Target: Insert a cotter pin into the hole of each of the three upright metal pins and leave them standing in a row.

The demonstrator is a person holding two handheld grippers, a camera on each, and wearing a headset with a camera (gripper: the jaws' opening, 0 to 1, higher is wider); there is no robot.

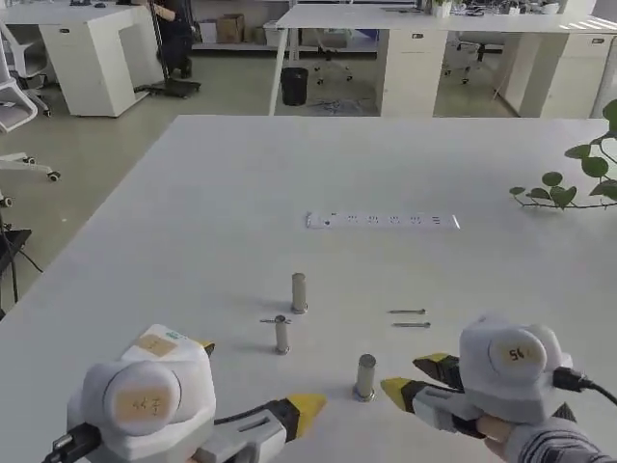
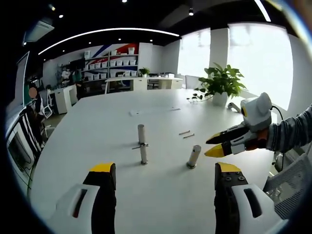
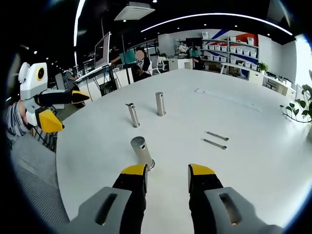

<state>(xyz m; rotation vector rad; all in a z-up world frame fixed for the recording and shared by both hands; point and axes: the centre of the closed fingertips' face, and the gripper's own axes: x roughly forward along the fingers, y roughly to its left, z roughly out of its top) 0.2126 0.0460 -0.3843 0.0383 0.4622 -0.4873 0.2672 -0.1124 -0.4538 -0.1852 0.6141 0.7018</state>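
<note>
On a wide white counter (image 1: 193, 212), two hand-held grippers reach in from the near edge. The left gripper (image 2: 165, 168) sits low at the left, its yellow-tipped fingers (image 2: 102, 168) spread wide with nothing between them. The right gripper (image 1: 416, 377) comes in from the right. Its fingers are also apart and hold nothing, and their tips point at the near pin (image 1: 365, 376).

A leafy plant (image 1: 578, 178) trails over the counter's right side. A white power strip (image 1: 383, 221) lies flat toward the far middle.

Three short metal pins stand upright between the grippers and the strip. The far pin (image 1: 299, 292) is nearest the strip. The middle pin (image 1: 281, 335), slightly left and closer, has a cotter pin (image 1: 272, 320) set crosswise through its top, sticking out to the left. The near pin, off to the right, stands just beside the right fingertips.

One loose cotter pin (image 1: 407, 312) lies flat right of the middle pin. A second loose cotter pin (image 1: 412, 325) lies parallel just in front of it.
</note>
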